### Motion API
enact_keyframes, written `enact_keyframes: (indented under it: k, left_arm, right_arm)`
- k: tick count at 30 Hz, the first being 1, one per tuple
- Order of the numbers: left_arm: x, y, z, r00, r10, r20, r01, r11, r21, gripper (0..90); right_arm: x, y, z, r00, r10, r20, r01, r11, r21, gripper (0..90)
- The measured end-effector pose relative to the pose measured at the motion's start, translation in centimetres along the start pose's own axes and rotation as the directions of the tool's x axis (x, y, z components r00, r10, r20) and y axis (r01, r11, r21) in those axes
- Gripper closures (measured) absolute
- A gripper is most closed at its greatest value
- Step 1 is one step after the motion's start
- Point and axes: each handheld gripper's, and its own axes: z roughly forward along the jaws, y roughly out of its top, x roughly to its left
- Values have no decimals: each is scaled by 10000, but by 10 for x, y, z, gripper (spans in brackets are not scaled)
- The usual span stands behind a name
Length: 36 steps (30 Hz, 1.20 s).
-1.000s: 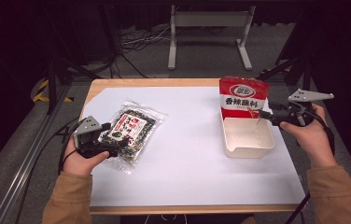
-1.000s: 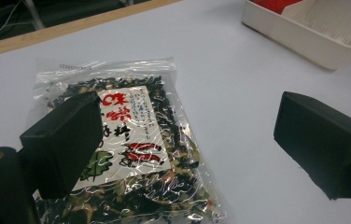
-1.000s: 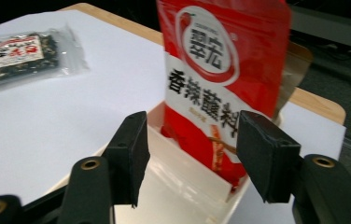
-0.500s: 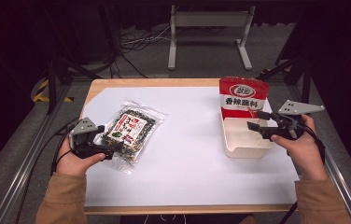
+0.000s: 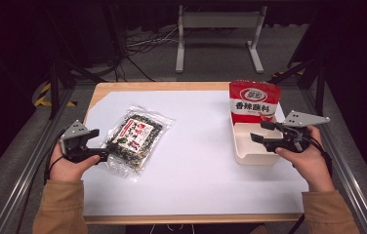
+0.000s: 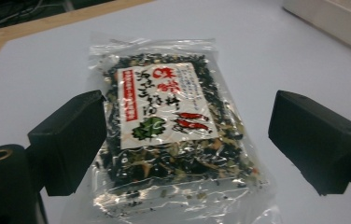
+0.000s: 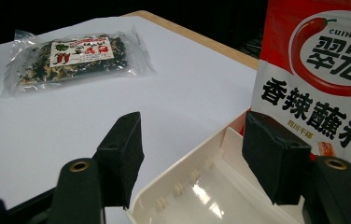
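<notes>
A clear bag of dark dried flakes (image 5: 135, 139) with a red-and-white label lies flat on the left of the white sheet. My left gripper (image 5: 101, 145) stands open at its near-left end, and the bag (image 6: 164, 126) lies past the wide jaws of that gripper (image 6: 187, 116). A red packet (image 5: 254, 101) stands upright in the far end of a white tray (image 5: 242, 158). My right gripper (image 5: 261, 131) hovers over the tray's right side. Its jaws have just been opening and are open, with nothing pinched. In the right gripper view the tray's rim (image 7: 178, 172) and the packet (image 7: 323, 79) sit beyond the right gripper (image 7: 193, 128).
A white sheet (image 5: 201, 161) covers most of the wooden table (image 5: 137, 87). Metal rails (image 5: 25, 165) run along both sides of it. A grey stand (image 5: 218, 22) and cables sit on the dark floor behind.
My right gripper has moved left and nearer to the person, from beside the tray to over it. My left gripper has drawn back to the left, off the bag's near end.
</notes>
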Motion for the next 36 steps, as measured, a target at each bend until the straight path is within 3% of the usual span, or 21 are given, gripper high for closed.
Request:
enact_keyframes:
  k: [3, 5, 7, 10, 12, 18, 21, 36]
  left_arm:
    - [9, -2, -1, 9992, -309, -259, 306, 9994, -146, 137]
    - [12, -2, -1, 9987, -289, -416, 283, 9995, -156, 143]
    - [18, -3, -1, 9960, -431, -781, 422, 9990, -123, 152]
    - [24, -7, 1, 9917, -950, -866, 932, 9953, -246, 162]
    - [27, -8, 2, 9898, -1051, -961, 1037, 9944, -194, 167]
    - [42, -18, 20, 9808, -1028, -1658, 1133, 9920, 555, 170]
    - [48, -23, 30, 9780, -1365, -1580, 1494, 9861, 731, 163]
    - [61, -37, 52, 9735, -1980, -1144, 2154, 9619, 1681, 173]
  right_arm:
    - [4, 0, 1, 9999, -91, -45, 90, 9999, -112, 383]
    - [6, 0, 2, 9995, -314, -90, 313, 9994, -149, 396]
    - [9, -1, 4, 9991, -407, -123, 404, 9989, -245, 401]
    - [14, 0, 5, 9980, -590, -218, 585, 9980, -258, 419]
    - [15, 0, 6, 9977, -632, -248, 625, 9977, -261, 420]
    - [21, 0, 9, 9976, -617, -306, 609, 9978, -253, 392]
    - [23, -1, 11, 9978, -599, -294, 593, 9981, -187, 383]
    - [27, -2, 14, 9973, -659, -331, 656, 9978, -84, 368]
